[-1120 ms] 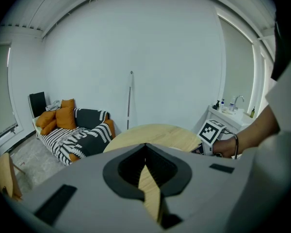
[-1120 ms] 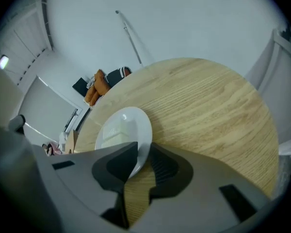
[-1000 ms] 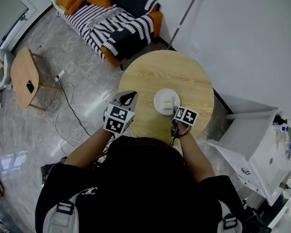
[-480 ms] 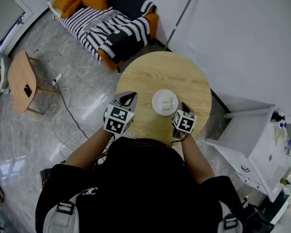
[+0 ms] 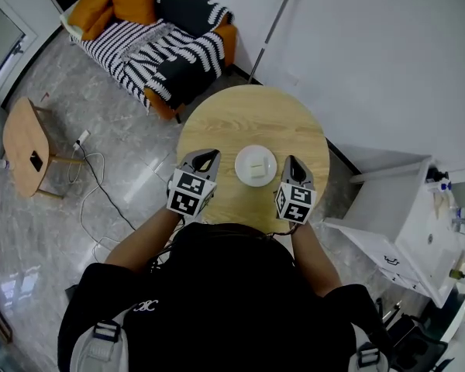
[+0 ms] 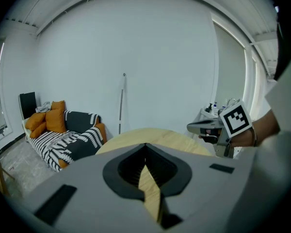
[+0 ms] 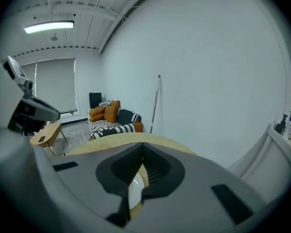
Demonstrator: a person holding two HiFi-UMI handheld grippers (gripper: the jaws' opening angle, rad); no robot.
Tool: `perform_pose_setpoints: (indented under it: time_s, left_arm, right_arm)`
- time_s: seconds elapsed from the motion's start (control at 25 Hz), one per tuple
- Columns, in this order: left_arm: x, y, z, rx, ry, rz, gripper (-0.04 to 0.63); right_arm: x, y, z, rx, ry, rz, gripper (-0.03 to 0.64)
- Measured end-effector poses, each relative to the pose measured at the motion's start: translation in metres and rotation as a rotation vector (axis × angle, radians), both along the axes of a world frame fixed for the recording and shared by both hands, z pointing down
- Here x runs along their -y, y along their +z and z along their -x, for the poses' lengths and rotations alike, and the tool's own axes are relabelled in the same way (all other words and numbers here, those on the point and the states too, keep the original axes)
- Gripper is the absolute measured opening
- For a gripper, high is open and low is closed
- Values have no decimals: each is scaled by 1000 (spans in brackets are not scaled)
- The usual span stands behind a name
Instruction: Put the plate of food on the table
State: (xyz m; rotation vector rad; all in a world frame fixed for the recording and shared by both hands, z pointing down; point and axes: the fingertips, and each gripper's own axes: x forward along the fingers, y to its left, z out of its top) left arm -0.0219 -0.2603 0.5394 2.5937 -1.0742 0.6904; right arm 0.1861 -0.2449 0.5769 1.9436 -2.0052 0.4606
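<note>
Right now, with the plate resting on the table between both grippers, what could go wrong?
1. The plate lies close between the left gripper and the right gripper. A sideways swing of either could knock it and perhaps spill the food.
2. A cable trails over the floor left of the table. A step that way might catch on it.
</note>
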Motion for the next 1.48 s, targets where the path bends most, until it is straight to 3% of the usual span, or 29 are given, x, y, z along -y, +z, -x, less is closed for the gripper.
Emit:
perform_pose_setpoints:
  time_s: [0.36,0.6,1.48]
  left_arm:
    - [0,2,-19,-21,62,2,8]
    - [2,1,-24,-23,86,-3,8]
    - [-2,3,-22,-11,88,3,8]
  right_arm:
    - [-9,-50,-7,33,42,-97,8]
    - [-15,-66,4,82,-3,-142,6]
    - [-18,-55,10,115,-37,-115,6]
